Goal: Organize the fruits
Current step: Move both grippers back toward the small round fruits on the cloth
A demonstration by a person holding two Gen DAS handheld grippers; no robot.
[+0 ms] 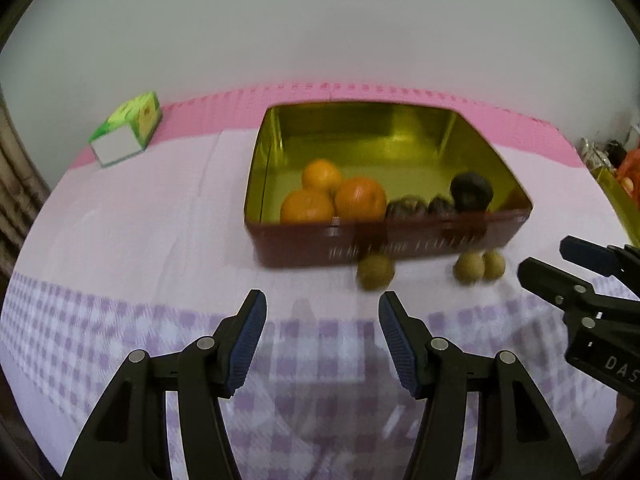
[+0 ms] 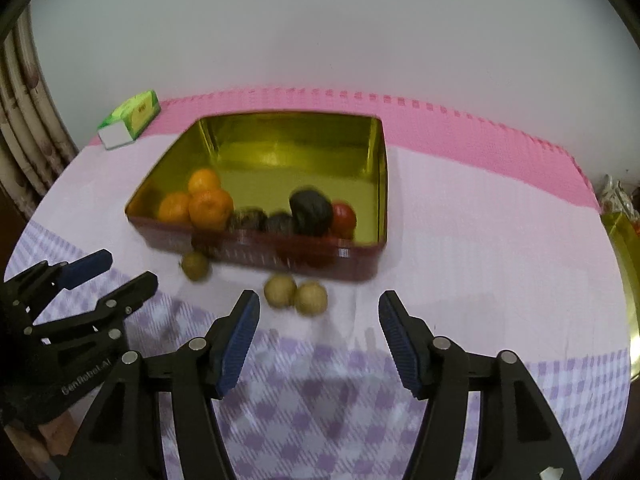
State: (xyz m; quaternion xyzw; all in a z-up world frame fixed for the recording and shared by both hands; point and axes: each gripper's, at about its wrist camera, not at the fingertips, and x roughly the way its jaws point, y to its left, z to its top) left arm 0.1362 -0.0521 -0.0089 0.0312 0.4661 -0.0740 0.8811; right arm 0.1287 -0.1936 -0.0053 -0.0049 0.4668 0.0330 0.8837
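Table (image 2: 460, 240) under pink-and-lilac checked cloth. Resting on it: red tin (image 2: 280, 256), three yellow-green fruits (image 2: 280, 290) just before tin, green carton (image 2: 130, 120) far left.

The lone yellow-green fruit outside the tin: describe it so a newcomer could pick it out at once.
Find the red tin with the gold inside on the checked tablecloth. Three small yellow-green fruits lie on the cloth just in front of its near wall. Two touch as a pair; the lone fruit sits apart on their left, below the oranges, nearest the left gripper.
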